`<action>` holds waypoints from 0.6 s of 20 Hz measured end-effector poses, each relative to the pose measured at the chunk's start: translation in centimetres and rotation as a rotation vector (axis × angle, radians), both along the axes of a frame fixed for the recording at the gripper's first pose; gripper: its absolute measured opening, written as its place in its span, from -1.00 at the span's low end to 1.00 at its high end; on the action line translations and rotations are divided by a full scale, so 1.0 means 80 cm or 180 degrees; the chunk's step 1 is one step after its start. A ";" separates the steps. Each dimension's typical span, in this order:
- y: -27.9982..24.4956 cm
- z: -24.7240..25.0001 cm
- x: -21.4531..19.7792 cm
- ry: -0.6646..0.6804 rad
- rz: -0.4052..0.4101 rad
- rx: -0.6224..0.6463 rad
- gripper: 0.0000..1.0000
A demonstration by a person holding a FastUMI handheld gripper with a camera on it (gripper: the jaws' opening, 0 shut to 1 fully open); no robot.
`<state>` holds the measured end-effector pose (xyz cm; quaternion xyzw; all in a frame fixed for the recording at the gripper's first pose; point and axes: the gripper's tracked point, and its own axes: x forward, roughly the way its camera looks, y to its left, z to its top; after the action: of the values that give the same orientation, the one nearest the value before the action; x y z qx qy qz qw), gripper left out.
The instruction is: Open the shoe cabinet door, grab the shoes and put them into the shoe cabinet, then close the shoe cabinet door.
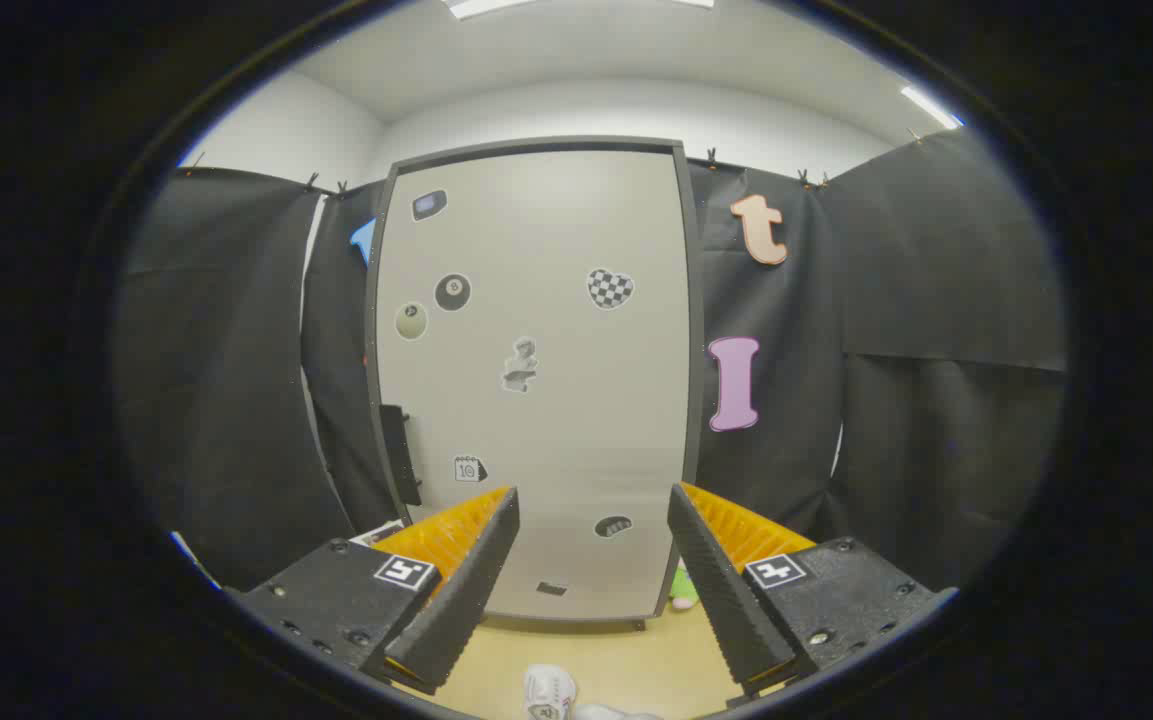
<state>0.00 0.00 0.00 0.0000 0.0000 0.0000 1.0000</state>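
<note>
A tall pale shoe cabinet (pixel 536 380) with a dark frame stands upright straight ahead, its door shut and dotted with small stickers. A dark handle (pixel 401 455) sits on the door's left edge, just above my left finger. My gripper (pixel 592 500) is open, fingers spread wide with nothing between them, held some way back from the door. White shoes (pixel 549 692) lie on the wooden floor below, between the fingers and in front of the cabinet's base.
Black cloth walls close in on both sides of the cabinet. A small green and pink object (pixel 682 590) sits on the floor by the cabinet's right foot. Wooden floor (pixel 626 655) stretches between the cabinet and me.
</note>
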 end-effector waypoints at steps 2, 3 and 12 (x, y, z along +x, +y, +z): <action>0.003 0.000 0.000 0.0006 -0.0019 -0.0006 0.96; 0.007 0.000 0.000 0.0004 -0.0004 -0.0010 0.96; 0.069 -0.011 0.032 0.0001 -0.0021 -0.0102 0.96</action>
<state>2.59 5.50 -0.87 -0.0161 0.0002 -0.0032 0.9999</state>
